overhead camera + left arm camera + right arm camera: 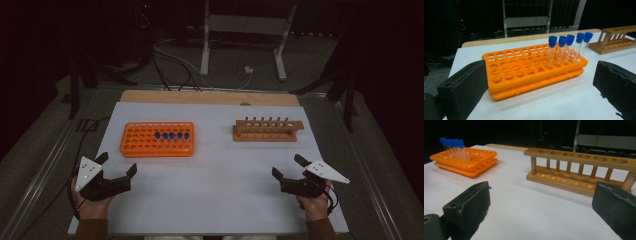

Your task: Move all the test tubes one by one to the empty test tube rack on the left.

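The high view looks forward and down over the whole table. The left gripper view sits low and close, facing the orange rack just ahead of its jaws. The right gripper view faces the wooden rack ahead, with the orange rack farther off to its left; both gripper views share both racks.

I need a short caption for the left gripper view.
Open left tool facing an orange rack holding five blue-capped tubes.
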`<state>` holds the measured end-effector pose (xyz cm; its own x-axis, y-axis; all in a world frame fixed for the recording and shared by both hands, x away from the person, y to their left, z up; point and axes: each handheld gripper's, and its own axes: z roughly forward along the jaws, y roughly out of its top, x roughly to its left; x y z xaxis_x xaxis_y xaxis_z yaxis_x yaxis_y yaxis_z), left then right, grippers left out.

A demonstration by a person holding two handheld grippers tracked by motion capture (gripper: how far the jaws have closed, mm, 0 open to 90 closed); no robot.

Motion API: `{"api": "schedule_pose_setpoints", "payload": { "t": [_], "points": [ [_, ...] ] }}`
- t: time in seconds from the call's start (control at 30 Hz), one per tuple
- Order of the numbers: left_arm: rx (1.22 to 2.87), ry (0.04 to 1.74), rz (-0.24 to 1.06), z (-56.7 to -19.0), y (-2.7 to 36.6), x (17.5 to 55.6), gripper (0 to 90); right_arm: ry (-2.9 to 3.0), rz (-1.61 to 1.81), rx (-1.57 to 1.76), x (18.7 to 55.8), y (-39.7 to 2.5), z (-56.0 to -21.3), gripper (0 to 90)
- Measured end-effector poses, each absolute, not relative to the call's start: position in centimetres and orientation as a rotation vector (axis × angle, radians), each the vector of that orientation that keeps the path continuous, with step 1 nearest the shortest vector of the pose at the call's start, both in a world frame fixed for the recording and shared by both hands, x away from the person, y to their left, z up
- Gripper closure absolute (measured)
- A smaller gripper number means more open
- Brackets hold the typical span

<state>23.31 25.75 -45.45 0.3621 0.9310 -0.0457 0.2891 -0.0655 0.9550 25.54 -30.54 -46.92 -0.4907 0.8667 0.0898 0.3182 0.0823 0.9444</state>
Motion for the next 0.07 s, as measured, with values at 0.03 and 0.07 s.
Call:
{"api": "schedule_pose_setpoints", "payload": {
  "t": [0.03,0.07],
  "points": [
    [1.585,1.122,0.778,-45.41,25.80,23.24,0.5,1.860,1.412,1.165,25.55,-30.53,-46.96,1.6],
    [1.585,1.123,0.781,-45.38,25.83,23.24,0.5,1.858,1.406,1.168,25.57,-30.50,-47.02,1.6]
  ]
}}
